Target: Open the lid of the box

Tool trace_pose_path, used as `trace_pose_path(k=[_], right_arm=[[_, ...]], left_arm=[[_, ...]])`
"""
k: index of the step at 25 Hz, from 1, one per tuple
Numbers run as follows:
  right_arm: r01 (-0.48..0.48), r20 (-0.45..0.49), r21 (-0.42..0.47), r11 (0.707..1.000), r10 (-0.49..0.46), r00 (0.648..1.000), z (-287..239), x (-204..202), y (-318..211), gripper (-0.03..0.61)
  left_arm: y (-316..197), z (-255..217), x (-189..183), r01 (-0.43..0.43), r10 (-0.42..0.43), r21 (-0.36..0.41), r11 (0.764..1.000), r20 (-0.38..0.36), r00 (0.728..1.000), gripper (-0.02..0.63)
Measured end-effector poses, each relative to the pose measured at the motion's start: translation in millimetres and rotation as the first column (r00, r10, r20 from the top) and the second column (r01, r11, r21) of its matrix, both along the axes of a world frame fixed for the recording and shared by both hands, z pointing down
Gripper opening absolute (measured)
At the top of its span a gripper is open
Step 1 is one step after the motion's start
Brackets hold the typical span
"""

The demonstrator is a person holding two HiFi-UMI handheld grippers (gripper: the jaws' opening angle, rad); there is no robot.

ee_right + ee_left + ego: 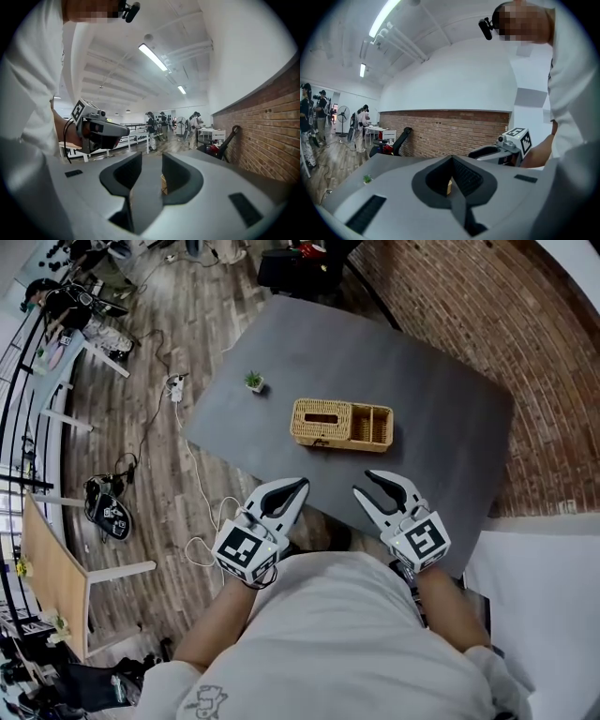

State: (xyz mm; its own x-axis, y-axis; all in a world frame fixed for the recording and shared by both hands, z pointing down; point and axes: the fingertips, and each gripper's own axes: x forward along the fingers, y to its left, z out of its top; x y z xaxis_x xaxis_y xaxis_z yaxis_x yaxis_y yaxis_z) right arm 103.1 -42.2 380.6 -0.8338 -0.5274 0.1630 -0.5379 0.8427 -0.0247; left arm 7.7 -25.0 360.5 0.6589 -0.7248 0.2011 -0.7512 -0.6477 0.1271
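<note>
Box mid-table, lid seemingly down (detail is small). You hold both grippers short of it, aimed boxward: left gripper closed, empty; right gripper parted, empty.

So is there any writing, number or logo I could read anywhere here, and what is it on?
No readable words or numbers anywhere.
Left cube, on the left gripper: black-and-white square pattern, no letters.
Right cube, on the right gripper: the same.
Shirt: a small drawing, too small to read.
Wicker box: no label shows.
</note>
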Motion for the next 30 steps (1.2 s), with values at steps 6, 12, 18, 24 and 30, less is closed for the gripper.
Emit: trace_pose_path(k=[6, 12, 18, 24, 30], right_arm=[[0.062, -0.033, 0.019, 0.998, -0.062, 0.998, -6, -8, 5, 0.141], [0.063, -0.047, 0.017, 0.998, -0.063, 0.997, -6, -16, 0, 0.141], [0.065, -0.103, 0.016, 0.998, -0.063, 0.993, 4, -29, -19, 0.141], [0.054, -0.125, -0.004, 0.999, -0.054, 0.991, 24, -41, -50, 0.143], [0.069, -0.193, -0.028, 0.997, -0.073, 0.978, 55, -60, -81, 0.143]], left_arm=[[-12, -7, 15, -0.031, 0.031, 0.018, 0.999, 0.001, 1.000, 0.011], [-24, -7, 21, -0.060, 0.059, 0.040, 0.997, 0.014, 0.998, 0.011], [-45, 1, 4, -0.050, 0.050, 0.027, 0.998, -0.008, 0.999, 0.011], [-70, 20, -13, -0.034, 0.034, -0.023, 0.999, -0.020, 0.999, 0.011], [-92, 41, -34, -0.032, 0.031, -0.066, 0.997, -0.018, 0.999, 0.011]])
